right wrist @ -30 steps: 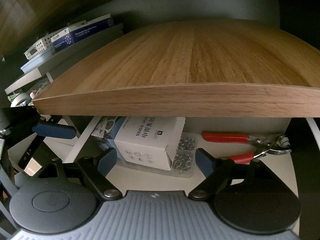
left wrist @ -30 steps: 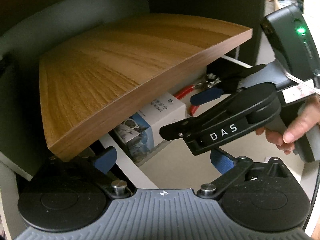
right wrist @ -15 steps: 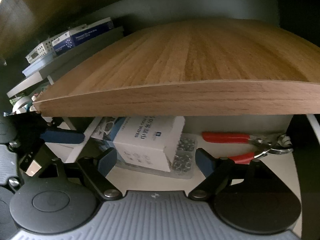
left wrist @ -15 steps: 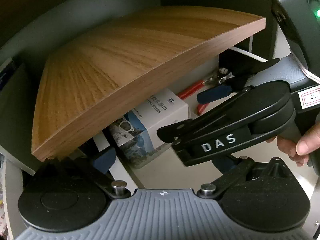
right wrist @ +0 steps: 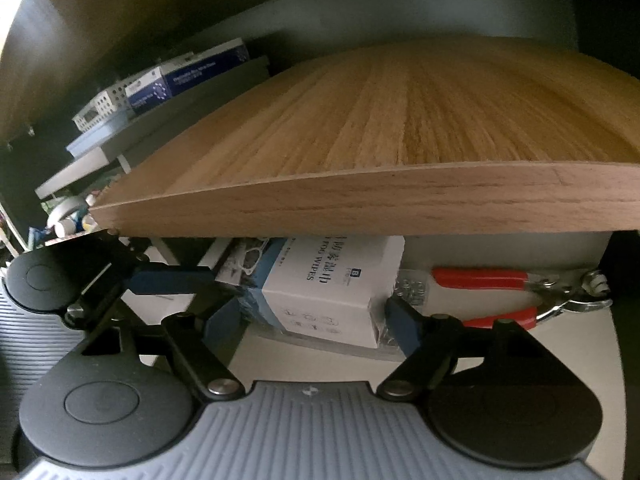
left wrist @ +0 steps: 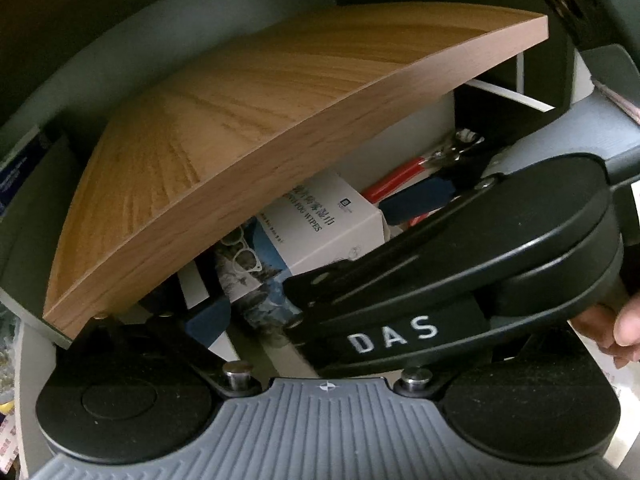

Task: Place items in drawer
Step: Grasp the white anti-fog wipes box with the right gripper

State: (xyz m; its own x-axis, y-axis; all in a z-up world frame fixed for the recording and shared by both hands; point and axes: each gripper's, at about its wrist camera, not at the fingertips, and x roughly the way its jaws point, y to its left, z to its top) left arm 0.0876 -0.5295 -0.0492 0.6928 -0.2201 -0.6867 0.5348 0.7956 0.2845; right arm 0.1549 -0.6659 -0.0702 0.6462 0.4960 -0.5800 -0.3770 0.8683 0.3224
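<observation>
A wooden shelf (right wrist: 400,140) overhangs the open drawer (right wrist: 520,344), where a white wipes box (right wrist: 332,292) lies beside red-handled pliers (right wrist: 480,280). The right gripper (right wrist: 316,320), its jaws spread and just narrowing, straddles the box without its pads visibly pressing. The left gripper (left wrist: 304,320) is largely hidden behind it; whether its jaws are spread cannot be told.
</observation>
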